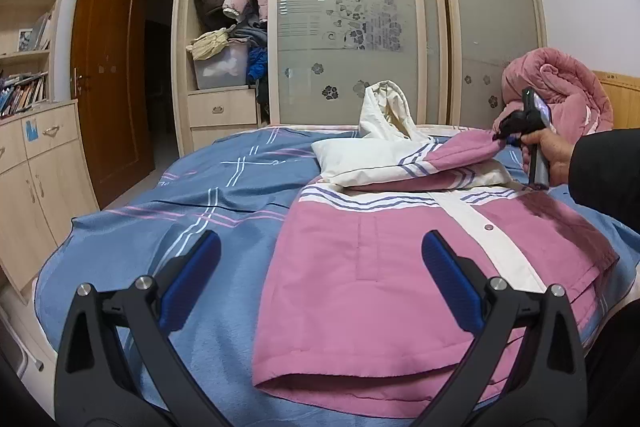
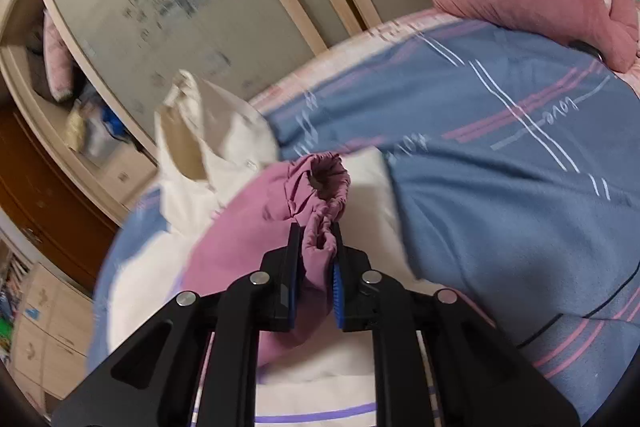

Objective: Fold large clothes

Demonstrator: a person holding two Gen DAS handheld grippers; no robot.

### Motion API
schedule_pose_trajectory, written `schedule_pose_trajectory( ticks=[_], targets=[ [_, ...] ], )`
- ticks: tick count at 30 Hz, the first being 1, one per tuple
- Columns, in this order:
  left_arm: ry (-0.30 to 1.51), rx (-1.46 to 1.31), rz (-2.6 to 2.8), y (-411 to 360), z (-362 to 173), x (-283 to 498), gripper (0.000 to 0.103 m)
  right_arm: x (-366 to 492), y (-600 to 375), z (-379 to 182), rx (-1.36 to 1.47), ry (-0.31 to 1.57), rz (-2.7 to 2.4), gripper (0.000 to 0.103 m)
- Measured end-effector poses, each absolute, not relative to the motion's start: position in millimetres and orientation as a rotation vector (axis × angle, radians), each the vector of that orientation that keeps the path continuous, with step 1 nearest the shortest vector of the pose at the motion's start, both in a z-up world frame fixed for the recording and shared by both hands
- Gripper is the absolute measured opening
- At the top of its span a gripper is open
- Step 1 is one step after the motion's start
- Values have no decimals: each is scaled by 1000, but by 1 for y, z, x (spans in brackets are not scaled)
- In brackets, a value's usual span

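Bed (image 1: 160,195) bears jacket (image 1: 360,267); right tongs (image 2: 316,239) pinch its cuff (image 2: 326,183), left tongs (image 1: 320,267) wide.

One pink-and-white jacket (image 1: 400,259) lies on one bed with a blue striped cover (image 1: 180,195). One bundled pink quilt (image 1: 560,87) sits at its far end. Two handheld grippers are in view, the left gripper (image 1: 320,267) and the right gripper (image 2: 316,259). One person's hand (image 1: 548,151) shows. One wardrobe (image 1: 340,7) stands behind, beside one brown door (image 1: 108,75).
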State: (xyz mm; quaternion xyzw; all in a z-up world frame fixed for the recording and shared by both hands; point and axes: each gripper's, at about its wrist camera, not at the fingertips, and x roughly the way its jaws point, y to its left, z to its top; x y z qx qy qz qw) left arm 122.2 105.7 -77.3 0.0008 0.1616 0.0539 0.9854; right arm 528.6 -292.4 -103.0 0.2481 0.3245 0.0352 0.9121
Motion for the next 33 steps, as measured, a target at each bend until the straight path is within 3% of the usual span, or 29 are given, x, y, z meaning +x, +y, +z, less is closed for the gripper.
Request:
schedule_pose_trajectory(
  ticks=[5,11,17,22,24,25,26,28,33],
  targets=[
    [334,6,109,102,-78,127,101,534,-272,-70,450,622,114,13],
    [341,10,112,99,-79,129,101,502,-246,7,256,335,238,12],
    [347,8,109,98,-80,133,101,550,-295,-93,410,698,32,11],
    [345,13,105,95,-80,134,101,549,-305,-136,428,766,-33,12],
    [348,22,106,93,-80,134,101,548,-305,-138,416,766,-43,29],
    [348,23,106,93,-80,134,101,546,-307,-136,411,761,-56,59],
    [347,23,107,92,-80,134,101,541,-310,-132,419,740,-61,83],
    [345,22,109,92,-80,134,101,521,-317,-121,461,678,-53,90],
    [344,20,113,90,-79,134,101,450,-335,-100,549,636,79,90]
  ],
)
